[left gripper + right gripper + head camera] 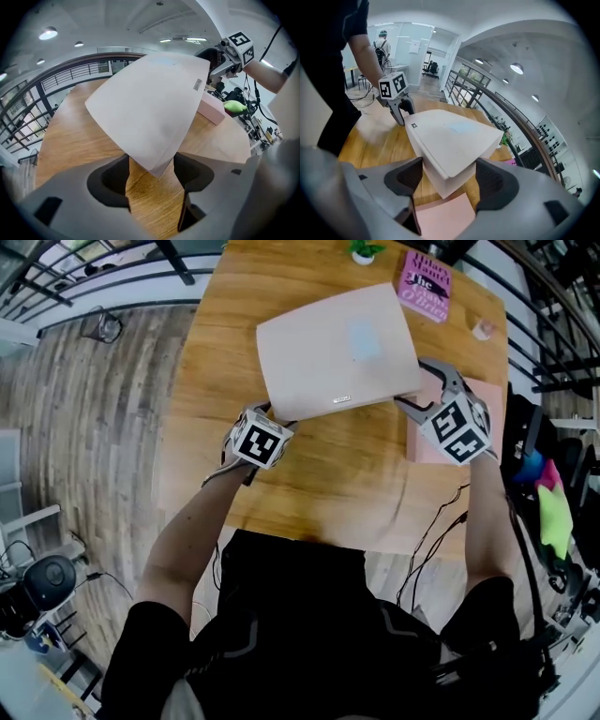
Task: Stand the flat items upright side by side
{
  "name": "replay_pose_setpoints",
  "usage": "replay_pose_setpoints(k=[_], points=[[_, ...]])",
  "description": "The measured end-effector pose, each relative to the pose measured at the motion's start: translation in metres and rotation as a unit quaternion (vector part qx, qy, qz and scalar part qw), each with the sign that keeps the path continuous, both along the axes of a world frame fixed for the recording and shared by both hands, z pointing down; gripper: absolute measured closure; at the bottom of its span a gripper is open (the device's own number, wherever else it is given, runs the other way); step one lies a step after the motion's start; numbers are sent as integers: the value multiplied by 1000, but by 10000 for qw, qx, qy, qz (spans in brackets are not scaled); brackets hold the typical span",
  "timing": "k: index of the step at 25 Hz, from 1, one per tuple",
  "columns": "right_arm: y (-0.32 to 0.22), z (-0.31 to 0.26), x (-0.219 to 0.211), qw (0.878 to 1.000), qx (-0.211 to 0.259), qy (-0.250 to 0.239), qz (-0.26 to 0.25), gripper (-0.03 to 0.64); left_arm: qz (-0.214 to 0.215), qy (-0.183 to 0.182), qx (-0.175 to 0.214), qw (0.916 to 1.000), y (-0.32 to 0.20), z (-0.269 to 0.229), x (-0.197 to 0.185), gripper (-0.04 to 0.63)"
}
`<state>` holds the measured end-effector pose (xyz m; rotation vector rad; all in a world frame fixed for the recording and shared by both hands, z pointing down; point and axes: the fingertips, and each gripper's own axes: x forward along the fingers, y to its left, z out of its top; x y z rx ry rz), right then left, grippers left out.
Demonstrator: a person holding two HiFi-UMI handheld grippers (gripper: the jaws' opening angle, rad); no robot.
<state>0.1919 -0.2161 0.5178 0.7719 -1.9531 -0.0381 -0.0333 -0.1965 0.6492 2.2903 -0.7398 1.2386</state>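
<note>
Left gripper (274,418) and right gripper (424,390) hold white box (337,343) crosswise, seemingly tilted.

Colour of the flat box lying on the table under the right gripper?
Pale pink; the flat pink box shows best in the right gripper view.

Ceiling lights (48,33) shine bright; fisheye edges warp.
</note>
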Motion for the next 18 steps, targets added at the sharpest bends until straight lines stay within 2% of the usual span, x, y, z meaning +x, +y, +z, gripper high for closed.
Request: replay_pose_setpoints(k=[8,13,18], points=[[12,-61,-59,9985,456,212,-223,270,304,-69,-7,9995,1,11,-10,290],[17,-82,-91,9961,671,444,-357,273,487,-58,-98,9987,3,19,-15,293],[21,-104,-134,9933,872,473,-599,282,660,-123,-97,9977,5,26,-21,301]])
